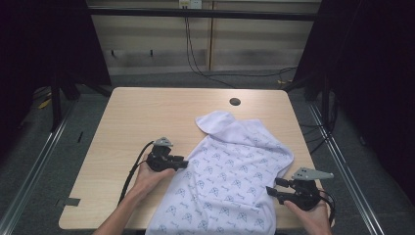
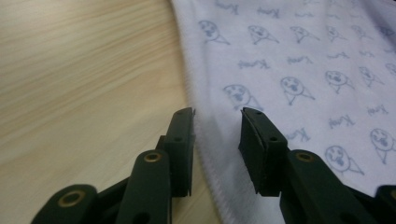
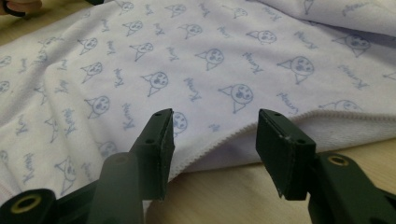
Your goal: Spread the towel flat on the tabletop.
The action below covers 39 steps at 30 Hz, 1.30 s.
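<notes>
A pale lilac garment (image 1: 235, 171) printed with small blue cartoon faces lies spread over the right half of the wooden table (image 1: 147, 117), its lower part hanging past the near edge. My left gripper (image 1: 184, 162) is open at the garment's left hem (image 2: 205, 154); the stitched edge runs between its jaws. My right gripper (image 1: 270, 188) is open at the garment's right hem (image 3: 261, 128), the folded edge lying just ahead of its jaws. Both grippers are held in a person's hands.
A round cable hole (image 1: 235, 102) sits near the table's far edge. The bare left half of the table (image 2: 84, 74) lies beside my left gripper. Dark frame posts and cables stand beyond the table's far side.
</notes>
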Each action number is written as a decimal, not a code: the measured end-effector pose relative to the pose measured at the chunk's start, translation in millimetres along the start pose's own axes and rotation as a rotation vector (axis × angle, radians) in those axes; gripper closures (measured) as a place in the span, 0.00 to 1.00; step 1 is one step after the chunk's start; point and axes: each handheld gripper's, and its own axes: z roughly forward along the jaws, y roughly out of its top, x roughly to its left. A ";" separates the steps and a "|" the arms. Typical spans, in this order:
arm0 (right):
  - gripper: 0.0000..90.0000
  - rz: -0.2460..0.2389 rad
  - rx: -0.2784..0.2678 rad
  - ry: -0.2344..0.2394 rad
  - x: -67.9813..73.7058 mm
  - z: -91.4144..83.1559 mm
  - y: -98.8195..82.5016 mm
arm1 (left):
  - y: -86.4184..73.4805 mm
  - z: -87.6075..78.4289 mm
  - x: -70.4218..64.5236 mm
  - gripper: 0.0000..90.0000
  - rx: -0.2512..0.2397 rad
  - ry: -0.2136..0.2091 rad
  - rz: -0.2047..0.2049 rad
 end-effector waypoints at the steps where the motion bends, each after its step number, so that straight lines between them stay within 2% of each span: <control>1: 0.51 0.000 0.002 -0.001 0.2 0.3 0.2 | 0.6 2.2 -1.4 0.83 0.005 0.000 0.006; 2: 0.51 -0.003 0.003 0.000 0.1 1.1 0.4 | 0.5 3.5 -3.0 0.92 0.004 0.017 0.029; 3: 0.51 -0.002 0.011 -0.004 0.3 2.0 0.6 | 0.5 3.5 -3.6 0.96 0.008 0.011 0.032; 5: 0.51 -0.017 0.027 -0.008 1.2 4.9 0.1 | -0.5 -1.4 -4.5 0.97 0.021 0.043 0.045; 6: 0.51 -0.020 0.037 -0.018 1.9 5.6 -0.4 | -2.4 -5.9 -3.3 0.98 0.017 0.045 0.037; 9: 0.53 -0.014 0.051 -0.004 2.1 8.4 -2.2 | -12.3 -24.8 0.0 0.98 0.001 0.034 0.015; 13: 0.58 -0.024 0.080 0.011 5.0 16.2 -0.4 | -32.7 -50.6 -3.2 0.98 0.014 0.040 0.023; 14: 0.60 -0.029 0.086 0.015 6.1 19.1 0.9 | -38.8 -57.8 -4.3 0.98 0.011 0.037 0.019; 15: 0.73 -0.031 0.091 0.028 7.3 21.6 2.2 | -44.8 -64.9 -5.2 0.98 0.005 0.038 0.016; 18: 0.98 -0.045 0.067 0.062 11.8 23.4 6.3 | -60.6 -86.7 -7.6 0.98 -0.016 0.038 -0.004; 19: 1.00 -0.049 0.052 0.060 12.3 22.0 7.8 | -65.7 -92.9 -8.6 0.98 -0.019 0.041 -0.010; 23: 1.00 -0.027 0.019 0.042 8.1 10.2 5.2 | -84.2 -107.7 -17.0 0.97 -0.022 0.010 -0.028; 24: 1.00 -0.008 0.014 0.056 5.0 8.9 3.0 | -85.7 -108.9 -18.1 0.97 -0.012 0.012 -0.020; 25: 0.95 -0.003 0.011 0.063 3.8 9.5 2.8 | -87.2 -109.7 -19.6 0.97 -0.005 0.017 -0.018; 26: 0.82 0.006 0.009 0.080 3.1 12.0 4.4 | -88.0 -110.2 -20.2 0.96 -0.012 0.014 -0.033; 27: 0.75 0.005 0.026 0.089 3.8 16.3 7.6 | -87.9 -111.0 -19.9 0.95 -0.020 0.010 -0.045; 28: 0.69 -0.016 0.028 0.070 6.9 22.0 11.9 | -87.5 -111.3 -19.7 0.91 -0.021 0.017 -0.044; 31: 0.62 -0.040 0.026 0.089 11.4 36.3 24.3 | -82.0 -112.1 -13.6 0.85 -0.058 0.018 -0.062; 33: 0.61 -0.047 0.034 0.089 13.2 46.7 34.3 | -75.1 -111.1 -8.0 0.84 -0.082 0.022 -0.065; 35: 0.60 -0.035 0.057 0.054 12.1 59.5 41.1 | -69.5 -107.3 -3.1 0.84 -0.090 0.041 -0.065; 37: 0.62 -0.029 0.090 0.041 8.1 73.4 43.1 | -65.8 -103.2 0.5 0.83 -0.093 0.046 -0.068; 39: 0.84 -0.018 0.116 0.076 5.7 82.6 41.7 | -63.2 -101.4 2.1 0.83 -0.092 0.052 -0.069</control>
